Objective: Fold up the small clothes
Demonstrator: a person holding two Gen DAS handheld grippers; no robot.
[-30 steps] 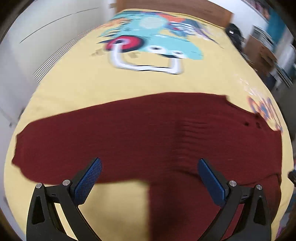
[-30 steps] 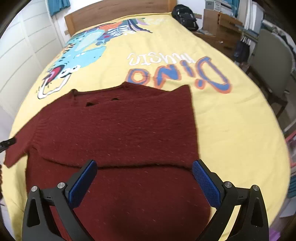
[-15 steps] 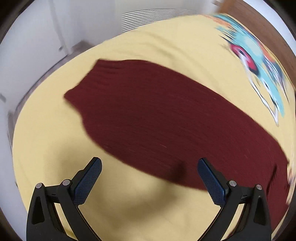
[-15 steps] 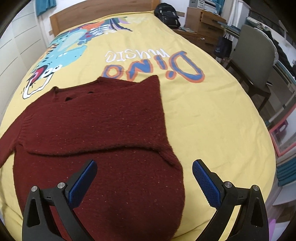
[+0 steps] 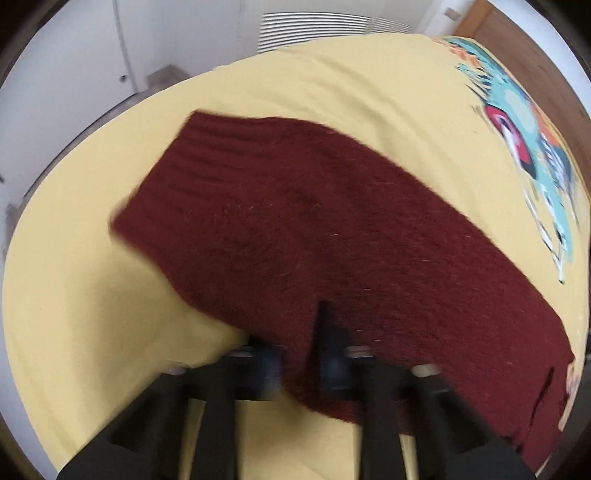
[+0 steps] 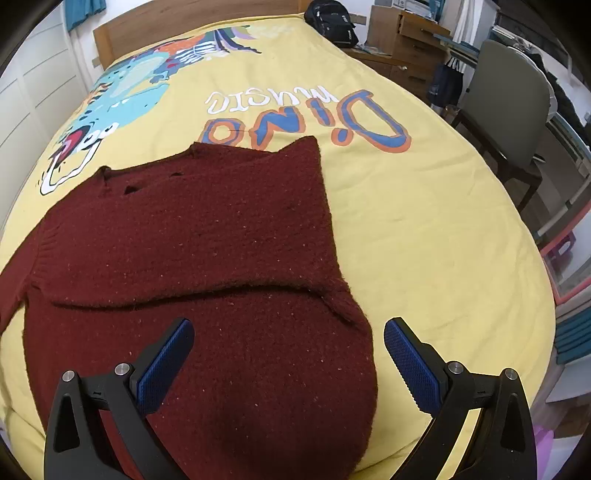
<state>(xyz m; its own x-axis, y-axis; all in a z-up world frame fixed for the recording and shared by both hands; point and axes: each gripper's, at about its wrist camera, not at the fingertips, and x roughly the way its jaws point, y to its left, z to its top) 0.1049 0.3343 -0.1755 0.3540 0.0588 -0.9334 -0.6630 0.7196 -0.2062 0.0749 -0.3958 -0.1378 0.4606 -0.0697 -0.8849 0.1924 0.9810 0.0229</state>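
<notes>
A dark red knitted sweater (image 6: 207, 240) lies flat on the yellow bedspread (image 6: 424, 229), neck towards the headboard, with one sleeve folded across its body. In the left wrist view its other sleeve (image 5: 314, 221) stretches out to the bed's edge, ribbed cuff far left. My left gripper (image 5: 299, 350) is closing its jaws on the near edge of that sleeve, and the fabric is pinched between the fingers. My right gripper (image 6: 288, 343) hangs open over the sweater's lower right part, touching nothing.
The bedspread (image 5: 92, 295) carries a dinosaur print and large letters. The bed's edge curves close behind the cuff, with a white wall and a vent (image 5: 332, 26) beyond. A grey chair (image 6: 509, 110), wooden drawers (image 6: 406, 40) and a black backpack (image 6: 332, 20) stand to the right.
My left gripper swung out along the sleeve, dropped to its near edge and went from wide open to closed on the fabric. The right gripper stayed open and barely shifted.
</notes>
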